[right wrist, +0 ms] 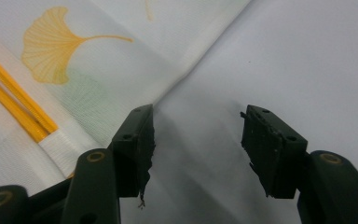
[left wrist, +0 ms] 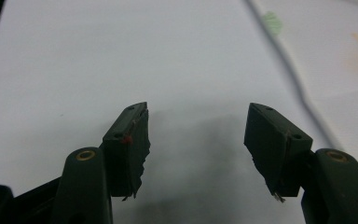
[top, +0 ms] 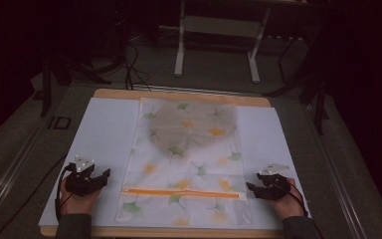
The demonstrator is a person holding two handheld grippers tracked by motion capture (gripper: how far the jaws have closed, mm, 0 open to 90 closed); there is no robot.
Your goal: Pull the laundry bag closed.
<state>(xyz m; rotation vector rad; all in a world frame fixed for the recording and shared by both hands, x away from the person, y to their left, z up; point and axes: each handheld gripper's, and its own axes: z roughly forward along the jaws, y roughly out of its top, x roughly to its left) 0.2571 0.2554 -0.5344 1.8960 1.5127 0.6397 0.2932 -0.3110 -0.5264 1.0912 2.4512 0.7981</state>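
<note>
- Pillowcase (top: 186, 159) with the ginkgo leaf print is lying flat in the middle of the white sheet (top: 104, 134) covering the table (top: 179, 93), long side running from 6 to 12 o'clock, with the orange zipper (top: 181, 192) crossing it near the 6 o'clock end.
- Left gripper (top: 102, 175) is sitting at about 8 o'clock, just beside the pillowcase's left edge but not touching it. Its jaws are standing wide apart with nothing between them; in the left gripper view they're hovering over bare white sheet (left wrist: 121, 60), with the fabric edge (left wrist: 307, 51) off toward 1 o'clock.
- Shadowy darker patch (top: 194, 127) is showing across the pillowcase up toward 12 o'clock. Can't tell what's causing it.
- Right gripper (top: 252, 188) is parked at about 4 o'clock, right next to the end of the zipper. Its jaws are spread wide too and gripping nothing; in the right gripper view the pillowcase (right wrist: 98, 70) and the zipper's end (right wrist: 14, 109) are lying just past the left jaw.
- My read: this is looking like the very start, both hands lining up at the near corners before grabbing. Next move is probably needing each gripper to slide inward and low, so one jaw is getting under the fabric edge, then pinching both sides evenly.
</note>
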